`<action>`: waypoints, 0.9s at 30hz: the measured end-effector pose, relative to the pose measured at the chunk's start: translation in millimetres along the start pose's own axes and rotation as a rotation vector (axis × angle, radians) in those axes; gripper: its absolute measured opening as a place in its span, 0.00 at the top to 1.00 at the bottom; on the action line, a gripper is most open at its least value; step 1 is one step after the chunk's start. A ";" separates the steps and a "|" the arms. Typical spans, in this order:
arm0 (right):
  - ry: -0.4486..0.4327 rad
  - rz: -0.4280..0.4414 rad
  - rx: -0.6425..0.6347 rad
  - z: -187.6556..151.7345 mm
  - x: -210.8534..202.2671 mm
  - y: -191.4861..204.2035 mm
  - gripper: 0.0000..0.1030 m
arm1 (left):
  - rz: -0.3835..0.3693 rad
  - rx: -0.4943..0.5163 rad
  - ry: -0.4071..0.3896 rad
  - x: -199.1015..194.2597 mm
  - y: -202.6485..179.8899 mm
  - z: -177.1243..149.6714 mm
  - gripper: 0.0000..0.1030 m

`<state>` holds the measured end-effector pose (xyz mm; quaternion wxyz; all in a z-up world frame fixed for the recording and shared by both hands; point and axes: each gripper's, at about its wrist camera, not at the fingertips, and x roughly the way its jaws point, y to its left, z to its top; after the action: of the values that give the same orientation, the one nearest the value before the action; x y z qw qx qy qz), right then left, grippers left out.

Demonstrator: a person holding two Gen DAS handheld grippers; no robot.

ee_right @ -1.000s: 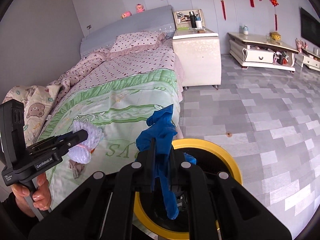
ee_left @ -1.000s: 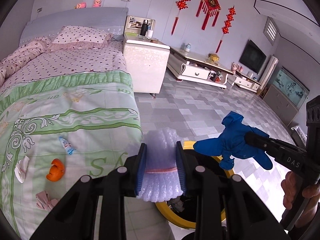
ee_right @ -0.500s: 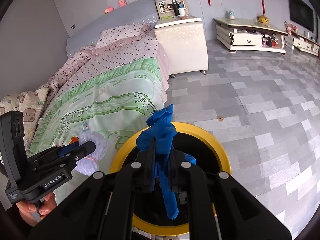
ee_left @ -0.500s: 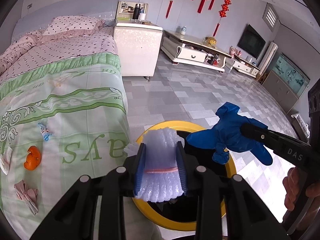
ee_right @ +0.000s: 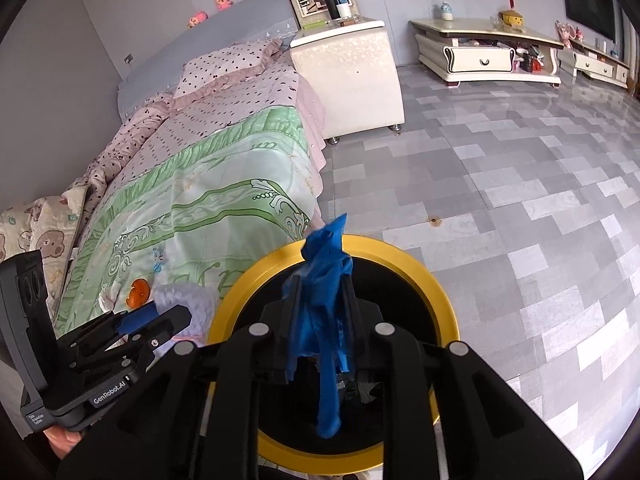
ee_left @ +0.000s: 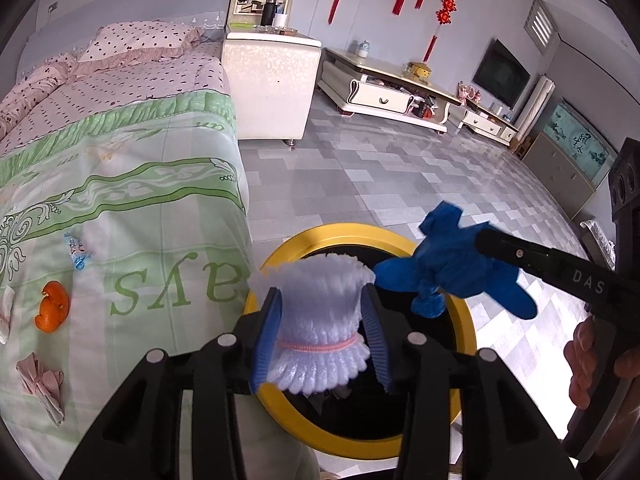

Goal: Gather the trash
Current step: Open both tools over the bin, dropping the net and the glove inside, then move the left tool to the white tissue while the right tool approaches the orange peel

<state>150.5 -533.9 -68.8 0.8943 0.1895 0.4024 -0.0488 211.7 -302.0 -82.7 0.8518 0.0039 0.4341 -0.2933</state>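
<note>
My left gripper (ee_left: 322, 336) is shut on a white foam fruit net (ee_left: 320, 320) with a pink band, held over the near left rim of the yellow-rimmed trash bin (ee_left: 468, 332). My right gripper (ee_right: 320, 320) is shut on a crumpled blue glove (ee_right: 326, 300) that hangs over the bin's black opening; the bin rim (ee_right: 444, 296) rings it. The glove (ee_left: 452, 272) also shows in the left wrist view, and the foam net (ee_right: 188, 304) in the right wrist view. On the bed lie an orange peel (ee_left: 50, 310), a blue wrapper (ee_left: 76, 250) and crumpled tissues (ee_left: 40, 384).
The bed with a green quilt (ee_left: 120, 208) stands left of the bin. A white nightstand (ee_left: 272, 84) stands at the bed's head. A low TV cabinet (ee_left: 384, 92) runs along the far wall. Grey tiled floor (ee_right: 520, 184) spreads to the right.
Both grippers have moved from the bed's edge toward the bin and now hold the foam net and the blue glove over its opening. Both stay shut.
</note>
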 end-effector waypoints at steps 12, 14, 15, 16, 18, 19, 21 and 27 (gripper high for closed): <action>-0.010 -0.008 0.005 -1.8 -7.1 1.2 0.67 | 0.064 -0.015 -0.030 -13.9 21.4 2.0 0.38; -0.008 0.003 0.000 -1.4 -8.4 7.0 0.64 | 0.075 -0.018 -0.037 -18.9 27.2 2.8 0.38; -0.008 0.005 -0.006 -1.0 -8.9 9.8 0.64 | 0.082 -0.021 -0.042 -21.7 30.5 3.3 0.37; -0.010 0.007 -0.012 -0.3 -9.9 13.7 0.64 | 0.090 -0.022 -0.046 -24.9 34.4 3.8 0.37; -0.013 0.018 -0.022 1.1 -12.3 21.5 0.64 | 0.108 -0.022 -0.055 -31.1 41.9 4.8 0.36; -0.015 0.025 -0.028 2.0 -13.7 26.5 0.63 | 0.119 -0.022 -0.060 -34.5 46.1 5.4 0.35; -0.022 0.034 -0.044 4.2 -16.3 37.0 0.60 | 0.135 -0.026 -0.071 -41.3 55.4 6.1 0.34; -0.027 0.068 -0.084 6.9 -18.6 73.8 0.56 | 0.181 -0.064 -0.097 -63.3 89.2 8.4 0.33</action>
<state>160.6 -469.5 -28.7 0.9081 0.1646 0.3851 -0.0040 234.2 -198.9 -52.6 0.8944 0.0016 0.3995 -0.2010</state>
